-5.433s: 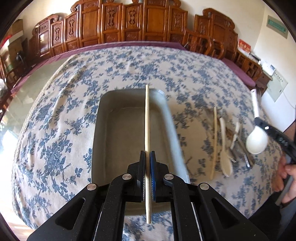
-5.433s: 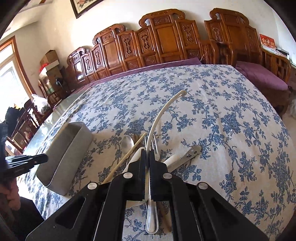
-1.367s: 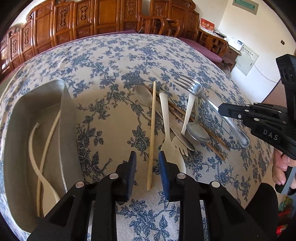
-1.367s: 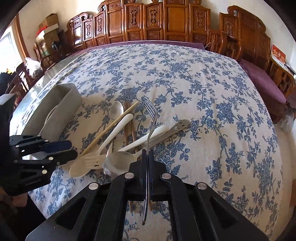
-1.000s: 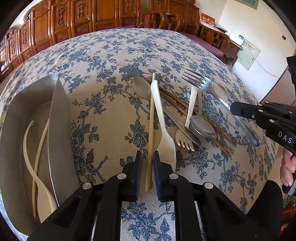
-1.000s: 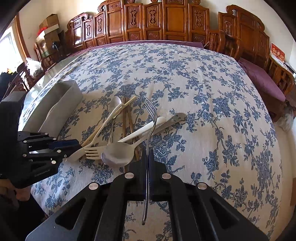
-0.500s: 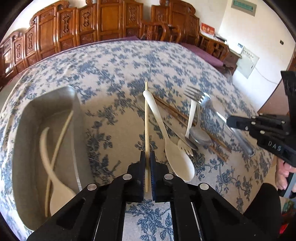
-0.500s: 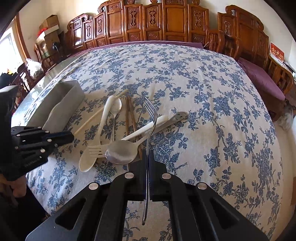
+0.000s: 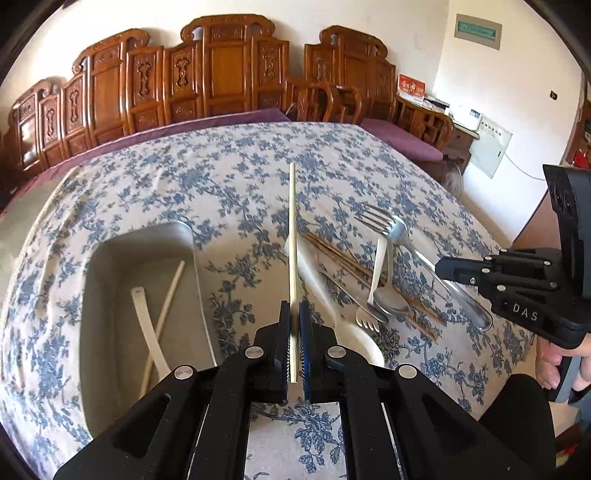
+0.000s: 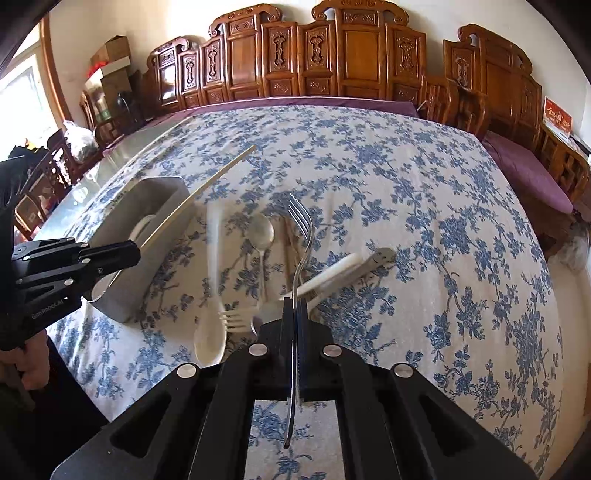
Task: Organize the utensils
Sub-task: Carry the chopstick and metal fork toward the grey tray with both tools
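1 chopstick (image 9: 292,236) now lifted, white spoon (image 10: 211,325) shifted

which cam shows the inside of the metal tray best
The left wrist view. It looks down into the metal tray, showing a pale chopstick and a curved white utensil on its floor. The right wrist view shows mostly the tray's outer wall, with the left gripper in front.

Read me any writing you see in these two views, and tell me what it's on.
"DAS": right hand-held gripper, on its body.
"GenRobot.AI", small, approximate reading: left hand-held gripper, on its body.
Green wall sign: too blurred to read.
Red card: gold characters, unreadable.
White wall panel: label unreadable.
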